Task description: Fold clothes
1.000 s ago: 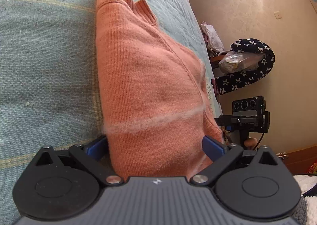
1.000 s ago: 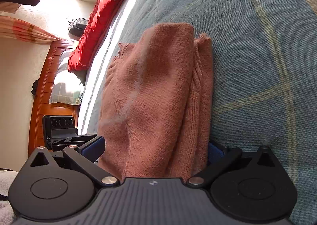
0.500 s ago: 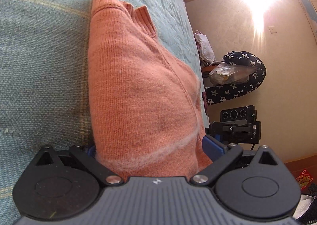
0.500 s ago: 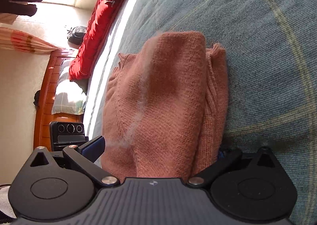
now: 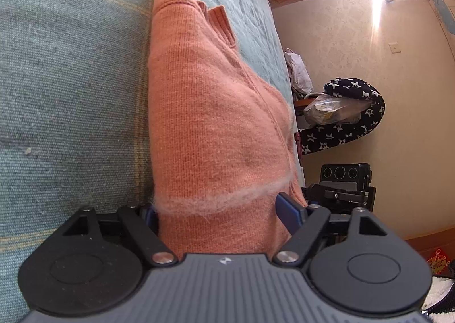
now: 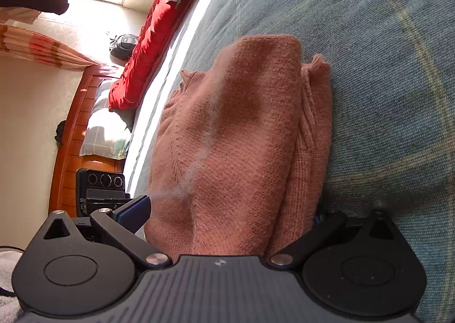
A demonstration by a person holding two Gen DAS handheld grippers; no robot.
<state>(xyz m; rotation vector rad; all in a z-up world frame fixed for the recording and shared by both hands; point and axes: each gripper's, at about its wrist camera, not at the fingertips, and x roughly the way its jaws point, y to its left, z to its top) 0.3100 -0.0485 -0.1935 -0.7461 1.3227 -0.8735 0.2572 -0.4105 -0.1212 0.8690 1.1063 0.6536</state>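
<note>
Orange sweater [image 5: 216, 129] lies folded on the bed [image 5: 71, 81], near its edge. Left tongs [image 5: 219, 213] just closing, pads against its sides; right tongs [image 6: 230, 212] straddle it, grip unclear. Both angled down. Blanket open alongside.

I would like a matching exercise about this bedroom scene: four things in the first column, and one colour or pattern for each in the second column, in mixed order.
Things:
1. folded knitted sweater
2. woven bed cover
3. puffy quilt by the bed's edge
4. curved cushion near the wall

Colours:
A. blue-green with thin yellow lines
B. dark with white stars
C. orange
D. red

Pairs: 1-C, 2-A, 3-D, 4-B
</note>
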